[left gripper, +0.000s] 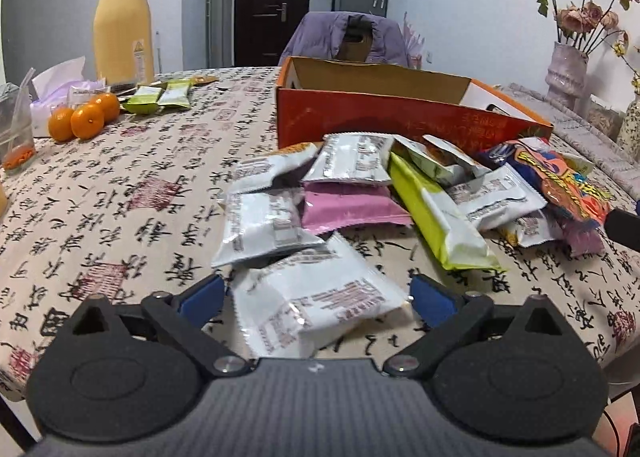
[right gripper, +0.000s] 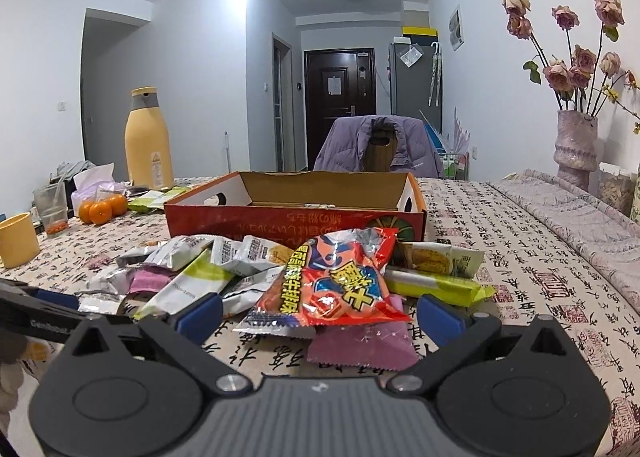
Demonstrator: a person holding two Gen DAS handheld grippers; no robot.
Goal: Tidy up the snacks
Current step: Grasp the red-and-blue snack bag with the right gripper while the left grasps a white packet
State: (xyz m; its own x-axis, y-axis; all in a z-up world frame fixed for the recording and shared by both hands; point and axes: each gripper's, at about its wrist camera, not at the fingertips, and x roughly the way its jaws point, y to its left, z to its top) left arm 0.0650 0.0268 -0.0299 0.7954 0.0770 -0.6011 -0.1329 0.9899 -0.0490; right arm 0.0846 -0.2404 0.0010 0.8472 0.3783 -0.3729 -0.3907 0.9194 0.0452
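A pile of snack packets lies on the patterned tablecloth in front of an open orange cardboard box (left gripper: pixel 360 119), which also shows in the right wrist view (right gripper: pixel 280 219). My left gripper (left gripper: pixel 316 297) is open, its blue fingers on either side of a white snack packet (left gripper: pixel 316 309). My right gripper (right gripper: pixel 320 311) is open around the near end of a red-orange snack bag (right gripper: pixel 332 281) that rests on a purple packet (right gripper: pixel 360 345). Other packets include a pink one (left gripper: pixel 344 207) and a yellow-green one (left gripper: pixel 436 217).
A tall yellow bottle (left gripper: pixel 122 25), oranges (left gripper: pixel 86 119) and green packets (left gripper: pixel 160 97) stand at the far left. A yellow cup (right gripper: pixel 16 239) is at the left. A vase of dried roses (right gripper: pixel 576 153) stands at the right. A chair with a purple jacket (right gripper: pixel 380 149) is behind the table.
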